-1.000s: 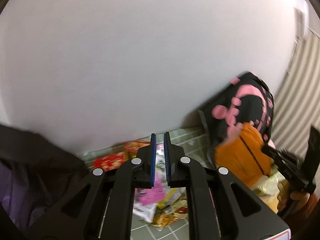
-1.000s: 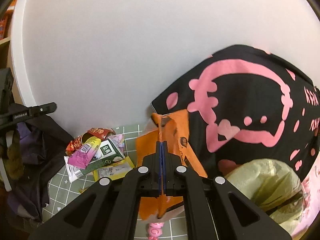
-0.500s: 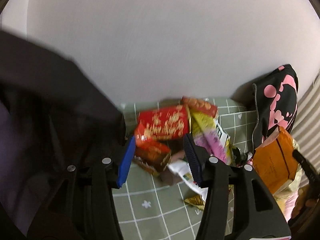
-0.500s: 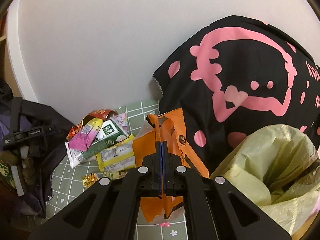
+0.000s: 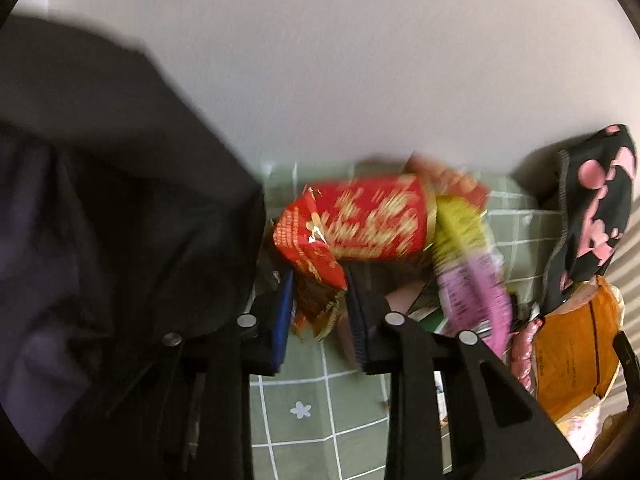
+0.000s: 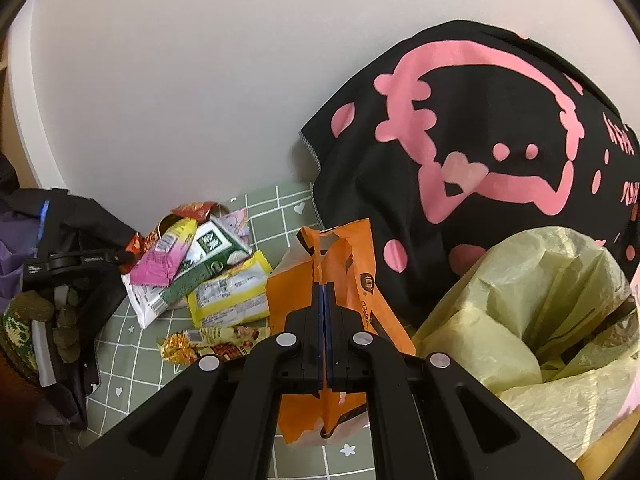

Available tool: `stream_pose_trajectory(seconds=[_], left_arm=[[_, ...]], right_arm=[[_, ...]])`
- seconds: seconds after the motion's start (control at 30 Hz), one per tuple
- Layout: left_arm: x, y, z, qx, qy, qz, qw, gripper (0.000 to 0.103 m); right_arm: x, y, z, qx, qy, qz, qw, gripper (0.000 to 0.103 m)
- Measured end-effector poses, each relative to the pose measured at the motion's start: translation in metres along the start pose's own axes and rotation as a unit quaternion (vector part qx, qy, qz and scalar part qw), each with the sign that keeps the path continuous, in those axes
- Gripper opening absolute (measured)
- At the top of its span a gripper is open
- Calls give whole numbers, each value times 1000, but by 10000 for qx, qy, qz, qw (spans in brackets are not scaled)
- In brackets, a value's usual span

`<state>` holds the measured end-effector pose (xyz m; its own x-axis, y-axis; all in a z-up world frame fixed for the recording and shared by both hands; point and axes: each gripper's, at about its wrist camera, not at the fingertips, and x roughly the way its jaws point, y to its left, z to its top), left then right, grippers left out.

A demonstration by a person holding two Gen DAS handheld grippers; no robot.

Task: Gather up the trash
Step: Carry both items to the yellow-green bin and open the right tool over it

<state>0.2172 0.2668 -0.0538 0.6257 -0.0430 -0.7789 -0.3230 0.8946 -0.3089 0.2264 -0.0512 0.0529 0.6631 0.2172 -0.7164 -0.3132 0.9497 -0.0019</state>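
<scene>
**Left tongs closing on a red wrapper while the orange bag is held**

The step in hand is judged to be the pick-up of one more piece of litter from the pile. The left tongs point(image 5: 320, 300) are set low over the green gridded mat point(image 5: 304, 412), and their jaws have just been closing, with the crumpled corner of a red wrapper point(image 5: 352, 220) between the blue pads. The picture is blurred, so it cannot be said for certain that the pads already press on the foil; a gap seems to be left on either side, and the tongs are taken as still partly open.

The right tongs point(image 6: 323, 320) are fully closed, and the upper edge of an orange plastic bag point(image 6: 356, 280) is pinched between them. The bag hangs just beside a bin lined with a pale yellow bag point(image 6: 540, 320), which is judged to be where the litter is meant to go.

The next move calls for the grip on the red wrapper to be completed before any lift, since thin foil can slip or tear; then it must be carried clear of the pile towards the bag.

The red wrapper is shiny, printed in gold, torn open and crumpled at its near end. It lies at the left edge of the pile, near the wall, touching a yellow-and-pink packet point(image 5: 468, 264). A dark garment point(image 5: 120, 200) lies just beside it on the left.
</scene>
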Motion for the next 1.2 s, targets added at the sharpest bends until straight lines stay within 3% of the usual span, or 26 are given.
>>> stream_pose_trajectory(seconds=[0.03,0.27,0.33,0.5,0.73,0.97,1.07,1.2], left_arm=[[-6,-3,3,58,-75,-5,10000,16],[-79,-41,43,356,-906,-572,9936,15],[-96,-63,49,592,-1090,-776,9892,15],[-132,-134,60,1360,-1354,-1545,9692,15],[-132,-241,46,2272,-1091,-2510,9346,15],[-102,-327,9,2980,-626,-3038,9027,15],[-86,-354,-7,3163,-423,-3164,8933,15],[-75,-373,-21,3243,-219,-3254,8880,15]], right_arm=[[-2,-1,3,4,-30,-1,10000,3],[-30,-3,35,-56,-512,-54,9987,3],[-41,-6,45,-89,-675,-104,9976,3],[-81,-26,73,-130,-1175,-443,9920,3],[-134,-65,91,-98,-1614,-1218,9793,3],[-168,-113,80,253,-1615,-1917,9677,3],[-174,-130,69,420,-1545,-2079,9650,3],[-167,-146,58,583,-1404,-2095,9659,3]])
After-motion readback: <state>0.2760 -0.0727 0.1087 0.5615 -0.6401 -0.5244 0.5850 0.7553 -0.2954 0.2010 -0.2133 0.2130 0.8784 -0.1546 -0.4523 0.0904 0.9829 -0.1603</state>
